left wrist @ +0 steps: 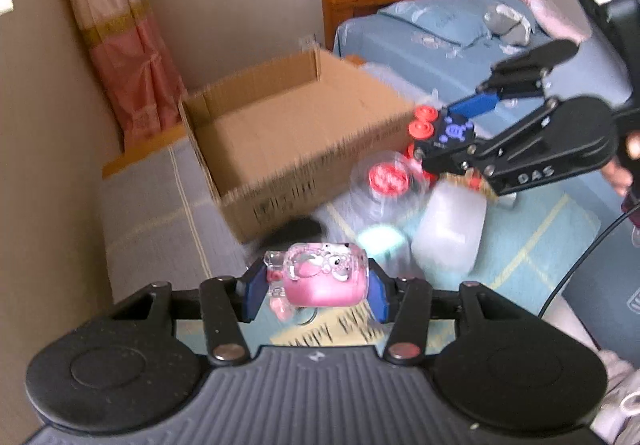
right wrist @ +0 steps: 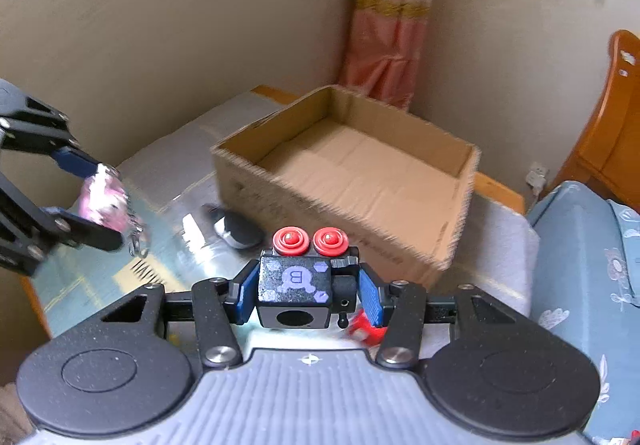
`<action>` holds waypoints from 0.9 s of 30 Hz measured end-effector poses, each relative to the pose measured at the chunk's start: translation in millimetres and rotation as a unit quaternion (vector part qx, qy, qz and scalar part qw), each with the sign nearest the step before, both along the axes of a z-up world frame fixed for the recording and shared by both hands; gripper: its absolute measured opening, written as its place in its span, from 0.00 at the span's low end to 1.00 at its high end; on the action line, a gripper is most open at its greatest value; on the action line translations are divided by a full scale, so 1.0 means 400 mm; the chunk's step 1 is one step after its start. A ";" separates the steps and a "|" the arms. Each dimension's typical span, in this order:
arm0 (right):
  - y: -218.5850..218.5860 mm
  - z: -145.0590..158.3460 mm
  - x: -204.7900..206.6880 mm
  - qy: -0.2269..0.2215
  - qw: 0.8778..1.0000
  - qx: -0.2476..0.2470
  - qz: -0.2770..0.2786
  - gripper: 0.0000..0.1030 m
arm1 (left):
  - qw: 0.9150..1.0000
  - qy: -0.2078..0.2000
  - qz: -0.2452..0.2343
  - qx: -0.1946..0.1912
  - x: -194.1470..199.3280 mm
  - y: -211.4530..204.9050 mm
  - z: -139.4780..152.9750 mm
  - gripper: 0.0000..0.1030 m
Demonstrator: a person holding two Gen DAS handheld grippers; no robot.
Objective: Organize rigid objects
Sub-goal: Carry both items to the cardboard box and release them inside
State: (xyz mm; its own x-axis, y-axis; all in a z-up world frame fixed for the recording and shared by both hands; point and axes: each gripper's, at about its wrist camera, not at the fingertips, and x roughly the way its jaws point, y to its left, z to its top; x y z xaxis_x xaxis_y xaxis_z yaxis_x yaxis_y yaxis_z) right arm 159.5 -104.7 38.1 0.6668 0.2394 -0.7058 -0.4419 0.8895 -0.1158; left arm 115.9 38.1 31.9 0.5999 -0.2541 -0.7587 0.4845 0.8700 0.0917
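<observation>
In the left wrist view, the left gripper (left wrist: 316,283) at lower centre is clamped on a glossy pink plastic toy (left wrist: 324,279) with rounded, clear-moulded trim, while the open corrugated cardboard box (left wrist: 288,149) stands at upper centre on the surface (left wrist: 152,205); the smooth, curved shell could slip from the pads if the hand tilts over the box wall. In the right wrist view, the right gripper (right wrist: 306,295) at lower centre holds a matte black blocky toy (right wrist: 296,289) with two red ribbed buttons (gripped across only its flat sides), and the box sits at centre right, so both loads converging there could collide.
</observation>
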 end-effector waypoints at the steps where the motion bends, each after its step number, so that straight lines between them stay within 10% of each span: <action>1: -0.009 0.006 0.011 -0.004 1.000 0.001 -0.005 0.55 | 1.000 -0.005 -0.002 0.001 0.013 -0.004 0.014 0.48; 16: -0.039 0.016 0.243 0.009 0.997 0.008 -0.078 0.55 | 0.999 -0.043 -0.006 0.011 0.319 -0.063 0.100 0.48; 20: -0.046 0.014 0.252 0.003 0.996 0.011 -0.088 1.00 | 0.999 -0.037 -0.002 0.006 0.389 -0.074 0.088 0.48; 27: -0.066 0.002 0.192 0.017 0.996 0.017 -0.091 1.00 | 1.000 -0.018 0.012 0.004 0.492 -0.085 0.046 0.48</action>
State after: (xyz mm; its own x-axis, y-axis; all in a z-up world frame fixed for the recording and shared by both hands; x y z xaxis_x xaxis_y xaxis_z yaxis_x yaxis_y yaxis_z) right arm 236.2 -131.0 39.0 0.6771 0.1414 -0.7222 -0.2765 0.9584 -0.0716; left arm 312.7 4.2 50.2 0.6331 -0.2333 -0.7381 0.4601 0.8802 0.1164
